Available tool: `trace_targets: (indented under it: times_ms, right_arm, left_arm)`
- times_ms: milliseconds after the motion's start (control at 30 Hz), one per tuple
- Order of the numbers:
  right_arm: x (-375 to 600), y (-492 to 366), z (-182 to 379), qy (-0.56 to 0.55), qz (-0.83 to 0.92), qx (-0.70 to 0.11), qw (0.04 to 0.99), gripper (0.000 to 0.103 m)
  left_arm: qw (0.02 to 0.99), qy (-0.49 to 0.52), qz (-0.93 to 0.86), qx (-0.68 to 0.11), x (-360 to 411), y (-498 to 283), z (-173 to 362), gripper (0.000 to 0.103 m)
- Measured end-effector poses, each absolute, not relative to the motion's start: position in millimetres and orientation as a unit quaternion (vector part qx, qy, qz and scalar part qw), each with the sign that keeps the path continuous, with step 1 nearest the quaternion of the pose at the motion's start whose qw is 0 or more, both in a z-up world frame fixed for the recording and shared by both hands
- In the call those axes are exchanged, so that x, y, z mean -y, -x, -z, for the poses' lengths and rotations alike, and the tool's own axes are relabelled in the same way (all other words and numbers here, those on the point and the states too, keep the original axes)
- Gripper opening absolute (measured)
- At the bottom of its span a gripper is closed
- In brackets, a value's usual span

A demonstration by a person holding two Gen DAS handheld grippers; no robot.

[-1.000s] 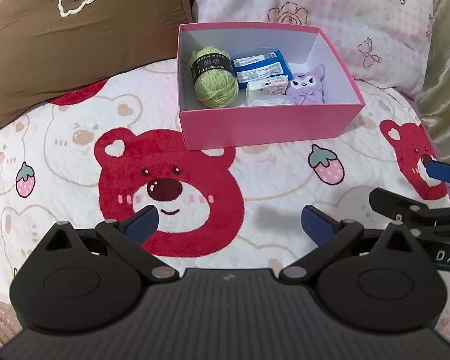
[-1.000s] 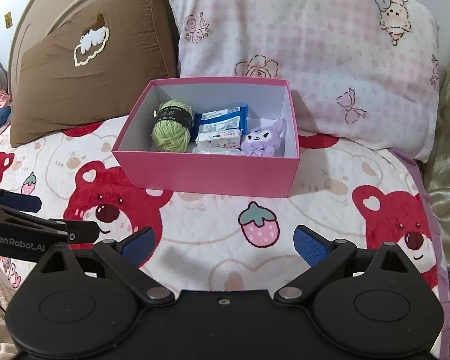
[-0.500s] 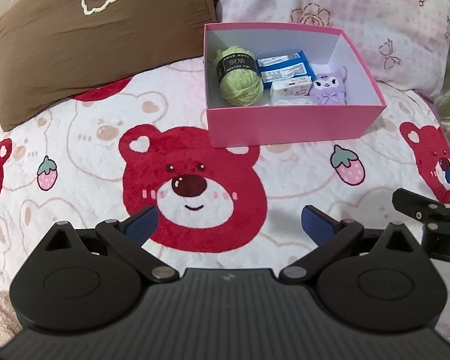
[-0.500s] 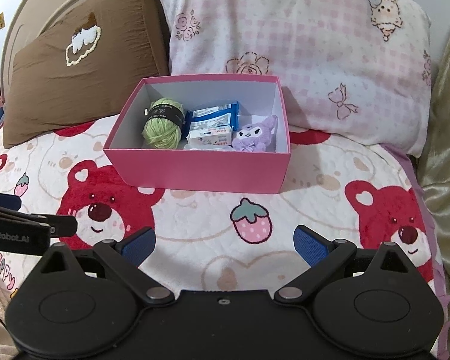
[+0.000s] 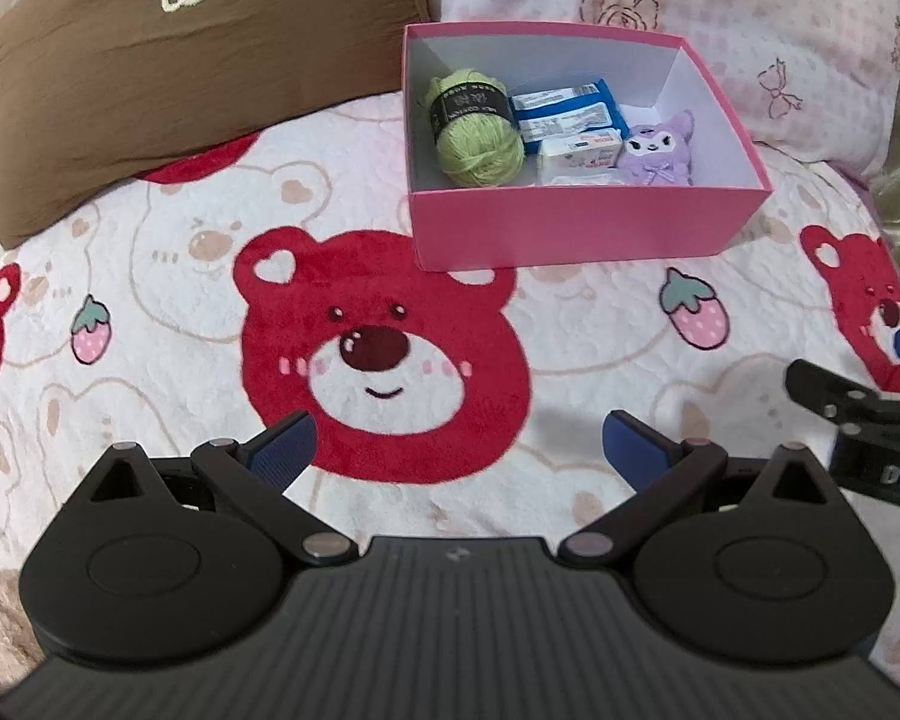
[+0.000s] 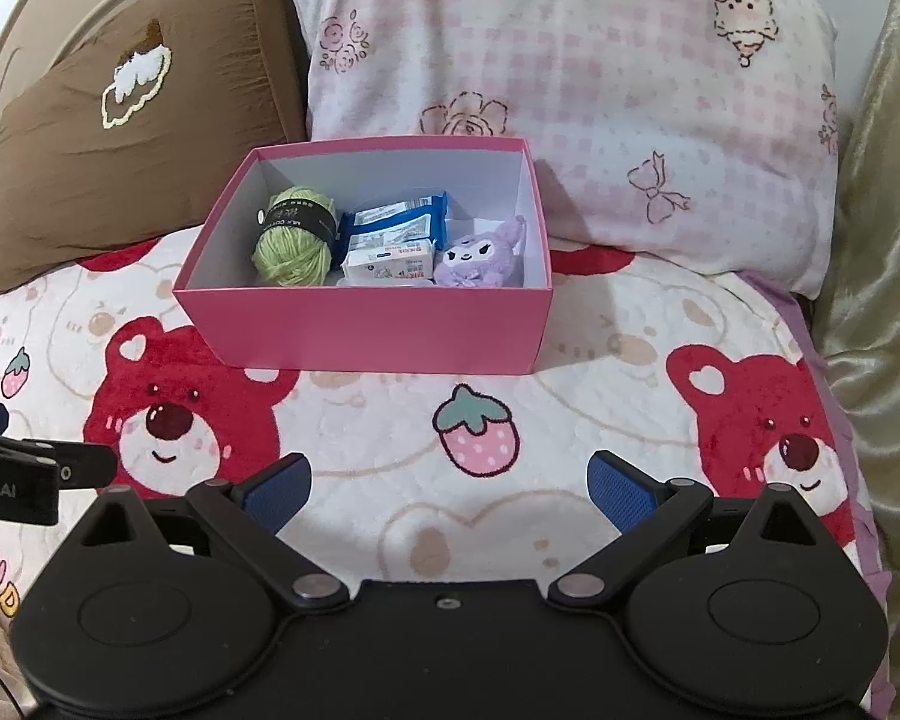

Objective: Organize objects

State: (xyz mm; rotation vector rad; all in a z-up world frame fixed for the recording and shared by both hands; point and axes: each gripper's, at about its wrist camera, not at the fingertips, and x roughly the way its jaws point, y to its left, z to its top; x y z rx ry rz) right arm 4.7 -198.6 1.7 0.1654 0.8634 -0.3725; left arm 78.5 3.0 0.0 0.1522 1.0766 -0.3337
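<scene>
Pink box lies beyond both grippers' spread jaws.

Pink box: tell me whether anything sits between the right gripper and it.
Nothing visible does. Only bare bear-print blanket lies between the open right gripper and the pink box. The left gripper sits off at the left edge, clear of that path.

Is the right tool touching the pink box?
Apart. The right wrist view shows the right tool open, with blanket between its tips and the pink box.

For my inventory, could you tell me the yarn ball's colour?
Light green yarn ball, black label; left wrist view.
</scene>
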Motion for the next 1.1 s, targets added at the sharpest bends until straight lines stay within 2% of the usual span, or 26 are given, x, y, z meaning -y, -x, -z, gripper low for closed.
trace_targets:
  times_ms: [1100]
  right_arm:
    - [180,-4,-5,-0.075,0.168,-0.422,0.888,0.1]
  left_arm:
    - [0.835,-0.078,0.159,-0.521,-6,-72,6,0.103]
